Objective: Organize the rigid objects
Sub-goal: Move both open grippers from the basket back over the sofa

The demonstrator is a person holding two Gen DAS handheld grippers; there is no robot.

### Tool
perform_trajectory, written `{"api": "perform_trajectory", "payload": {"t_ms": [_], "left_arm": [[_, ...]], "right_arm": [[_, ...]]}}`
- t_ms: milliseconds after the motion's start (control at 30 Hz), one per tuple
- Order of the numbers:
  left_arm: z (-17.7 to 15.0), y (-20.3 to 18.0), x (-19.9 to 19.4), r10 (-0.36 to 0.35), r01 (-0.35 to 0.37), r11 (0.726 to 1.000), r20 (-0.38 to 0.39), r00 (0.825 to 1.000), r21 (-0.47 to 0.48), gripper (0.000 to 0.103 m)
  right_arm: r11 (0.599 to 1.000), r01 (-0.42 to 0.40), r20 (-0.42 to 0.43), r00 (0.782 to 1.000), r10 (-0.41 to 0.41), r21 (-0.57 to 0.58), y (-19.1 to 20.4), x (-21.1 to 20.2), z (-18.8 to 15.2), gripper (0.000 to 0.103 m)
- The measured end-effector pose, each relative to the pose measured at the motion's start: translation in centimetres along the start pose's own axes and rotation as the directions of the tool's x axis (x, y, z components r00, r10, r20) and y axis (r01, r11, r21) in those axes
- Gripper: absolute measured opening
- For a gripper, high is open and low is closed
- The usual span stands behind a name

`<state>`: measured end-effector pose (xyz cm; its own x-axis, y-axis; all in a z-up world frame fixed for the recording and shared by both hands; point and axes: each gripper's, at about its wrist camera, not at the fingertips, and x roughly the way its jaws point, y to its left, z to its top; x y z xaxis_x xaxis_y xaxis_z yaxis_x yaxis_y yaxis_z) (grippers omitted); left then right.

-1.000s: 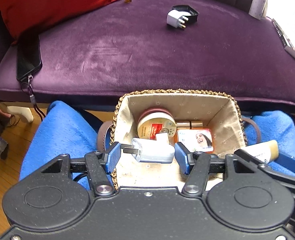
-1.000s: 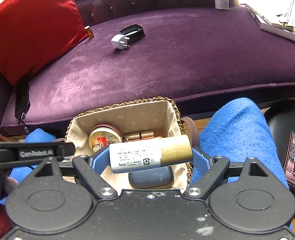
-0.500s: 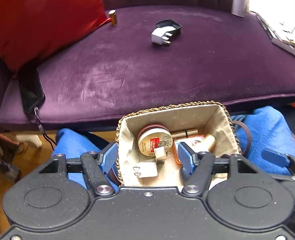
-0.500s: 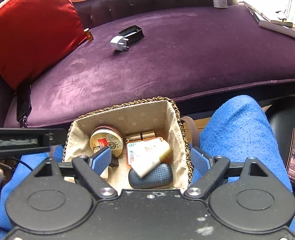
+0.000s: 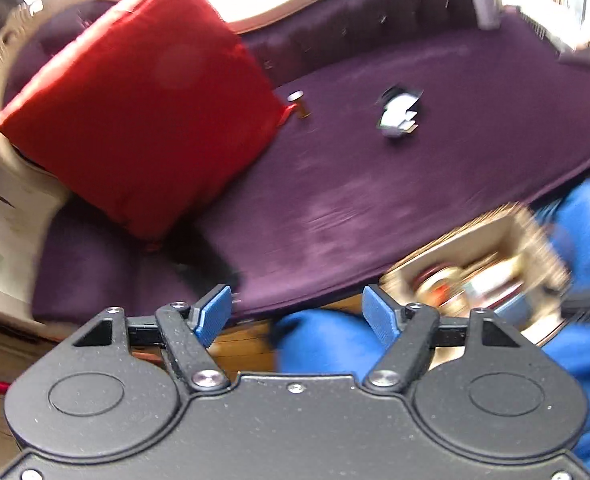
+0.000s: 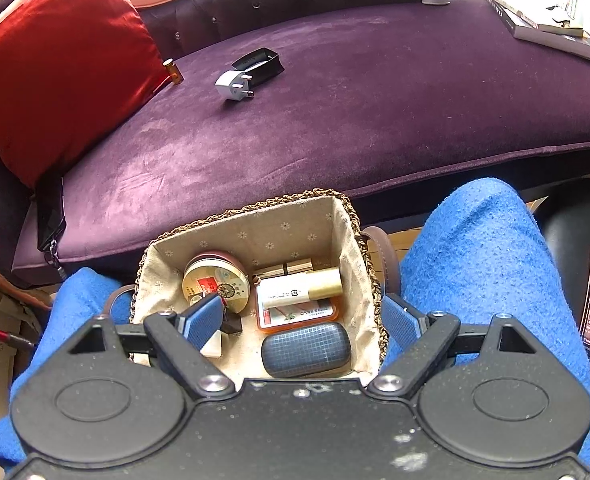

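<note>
Left hand-held gripper (image 5: 297, 316) spread, just opening, empty, basket (image 5: 535, 236) blurred; right hand-held gripper (image 6: 301, 320) spread, empty.

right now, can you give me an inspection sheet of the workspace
surface: purple sofa seat, mostly bare
job's things: basket on the lap holds round tin, white tube, orange card case, blue checked case; white plug adapter, black tray and small amber bottle lie on the seat
clutter: red cushion, books, phone
grippers: left claw open, empty, jaws just opening; right claw open over the basket
cables: nothing seen
surroundings: blue blanket, wood floor
</note>
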<state>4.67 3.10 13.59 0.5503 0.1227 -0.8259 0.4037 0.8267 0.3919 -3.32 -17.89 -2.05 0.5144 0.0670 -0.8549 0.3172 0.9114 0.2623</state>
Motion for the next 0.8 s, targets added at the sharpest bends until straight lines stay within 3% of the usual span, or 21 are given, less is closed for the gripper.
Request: {"api": "perform_trajectory", "payload": {"t_ms": [100,200,267,400,667,767,800], "left_arm": [[-1.3,0.5,0.6,0.024,-0.025,1.0,-0.017,1.0,-0.016,0.069],[-2.4,-0.7,2.2,-0.111,0.107,0.985,-0.021,0.994,-0.134,0.069],[-3.3,-2.5,3.7,-0.201,0.196,0.962,-0.007,0.98,-0.192,0.069],[-4.7,-6.8,7.0,-0.309,0.3,0.912,0.011,0.951,-0.28,0.069],[-5.1,-11.0,11.0,-0.374,0.353,0.87,0.006,0.927,-0.345,0.069],[-4.8,-11.0,11.5,-0.361,0.34,0.867,0.011,0.932,-0.365,0.072],[-4.6,-10.8,11.6,-0.353,0.332,0.868,0.012,0.936,-0.368,0.077]], "right_arm": [[1.0,-0.002,0.001,1.0,0.002,0.0,-0.1,0.0,0.0,0.087],[1.0,-0.002,0.001,1.0,0.002,0.001,-0.1,0.0,-0.1,0.087],[1.0,0.002,0.004,1.0,-0.002,-0.002,0.0,0.0,-0.1,0.087],[1.0,0.011,0.011,1.0,-0.011,-0.006,0.0,-0.1,-0.2,0.087],[1.0,0.01,0.025,1.0,-0.01,-0.002,-0.1,0.0,-0.1,0.089],[1.0,0.02,0.033,0.999,-0.02,-0.01,0.0,0.1,0.2,0.09],[1.0,0.023,0.035,0.999,-0.022,-0.015,0.1,0.2,0.3,0.09]]}}
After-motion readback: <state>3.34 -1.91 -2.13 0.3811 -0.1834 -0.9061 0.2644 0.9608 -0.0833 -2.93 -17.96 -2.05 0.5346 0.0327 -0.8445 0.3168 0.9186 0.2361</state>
